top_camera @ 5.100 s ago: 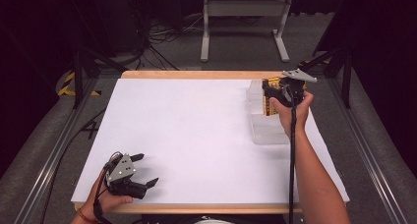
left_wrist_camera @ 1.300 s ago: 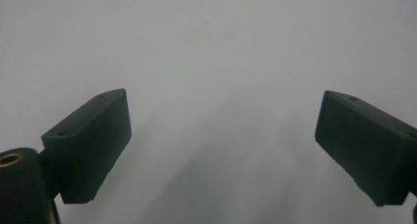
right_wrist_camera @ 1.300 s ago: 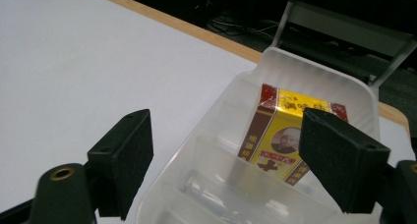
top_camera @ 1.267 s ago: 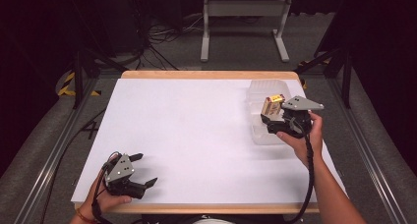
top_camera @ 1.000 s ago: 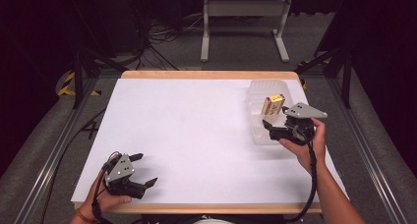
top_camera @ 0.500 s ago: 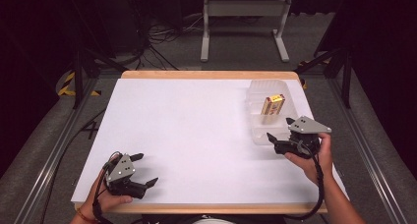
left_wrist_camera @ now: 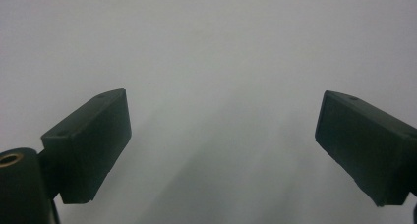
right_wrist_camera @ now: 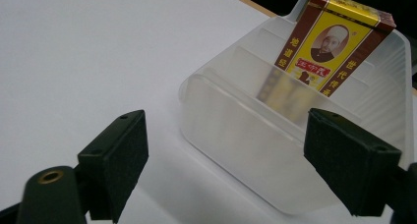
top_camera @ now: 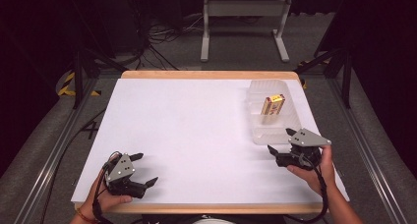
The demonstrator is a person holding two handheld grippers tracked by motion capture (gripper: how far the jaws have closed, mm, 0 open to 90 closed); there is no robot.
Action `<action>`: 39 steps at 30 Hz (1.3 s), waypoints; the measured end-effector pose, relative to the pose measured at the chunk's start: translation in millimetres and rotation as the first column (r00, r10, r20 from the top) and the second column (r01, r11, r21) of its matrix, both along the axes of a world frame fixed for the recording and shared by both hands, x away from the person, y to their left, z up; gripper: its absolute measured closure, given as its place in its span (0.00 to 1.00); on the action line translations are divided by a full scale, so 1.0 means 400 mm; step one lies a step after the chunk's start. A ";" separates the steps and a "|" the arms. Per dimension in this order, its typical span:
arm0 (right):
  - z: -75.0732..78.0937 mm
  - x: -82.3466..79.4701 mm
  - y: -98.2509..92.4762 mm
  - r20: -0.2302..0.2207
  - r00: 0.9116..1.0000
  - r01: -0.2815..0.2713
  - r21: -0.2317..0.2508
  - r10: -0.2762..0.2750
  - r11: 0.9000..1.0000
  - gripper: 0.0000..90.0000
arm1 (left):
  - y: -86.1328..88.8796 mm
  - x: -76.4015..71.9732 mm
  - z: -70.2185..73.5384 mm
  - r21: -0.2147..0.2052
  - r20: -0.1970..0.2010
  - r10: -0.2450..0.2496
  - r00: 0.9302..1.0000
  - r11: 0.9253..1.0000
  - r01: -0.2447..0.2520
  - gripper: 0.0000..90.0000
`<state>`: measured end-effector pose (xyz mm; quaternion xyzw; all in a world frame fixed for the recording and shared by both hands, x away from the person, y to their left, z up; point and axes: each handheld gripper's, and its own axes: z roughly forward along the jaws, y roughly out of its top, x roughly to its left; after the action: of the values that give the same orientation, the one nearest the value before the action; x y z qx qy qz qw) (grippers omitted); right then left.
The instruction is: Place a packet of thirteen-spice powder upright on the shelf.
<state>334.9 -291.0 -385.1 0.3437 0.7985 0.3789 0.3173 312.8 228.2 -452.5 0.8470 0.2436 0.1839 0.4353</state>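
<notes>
A yellow and brown box (top_camera: 273, 105) (right_wrist_camera: 334, 42) with a printed label stands upright in a clear plastic tray (top_camera: 290, 126) (right_wrist_camera: 236, 130) with ribbed dividers, at the table's right side. My right gripper (top_camera: 280, 141) (right_wrist_camera: 223, 160) is open and empty, just in front of the tray's near end and apart from it. My left gripper (top_camera: 145, 169) (left_wrist_camera: 221, 145) rests near the front left corner of the white table (top_camera: 196, 126), open, with bare white surface between its jaws.
The wooden table edge (top_camera: 206, 74) runs along the back. Beyond it lie dark floor, cables (top_camera: 162, 32) and a grey metal stand (top_camera: 243, 17). Metal rails flank the table on both sides.
My right gripper set the box in the tray, let go of it, and drew back toward the front edge. The left gripper has not moved.
</notes>
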 end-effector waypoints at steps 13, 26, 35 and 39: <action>-0.040 -0.046 -0.022 -0.032 0.999 -0.023 -0.020 0.022 1.000 0.18 | 0.004 -0.001 0.002 -0.007 0.005 0.003 1.000 1.000 -0.003 0.08; -0.092 -0.085 -0.103 -0.064 0.996 0.054 -0.046 -0.057 0.997 0.16 | 0.008 0.008 0.009 -0.015 0.016 0.008 1.000 1.000 -0.008 0.08; -0.114 -0.113 -0.145 -0.058 0.992 0.107 -0.025 -0.108 0.994 0.14 | 0.014 0.025 0.019 -0.046 0.025 0.013 1.000 0.999 -0.012 0.08; -0.118 -0.116 -0.148 -0.058 0.991 0.120 -0.012 -0.120 0.993 0.14 | 0.013 0.029 0.018 -0.041 0.028 0.013 1.000 0.999 -0.012 0.08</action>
<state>288.4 -350.2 -432.4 0.4007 0.7870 0.3455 0.3174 324.4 233.2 -445.3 0.8339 0.2465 0.1934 0.4544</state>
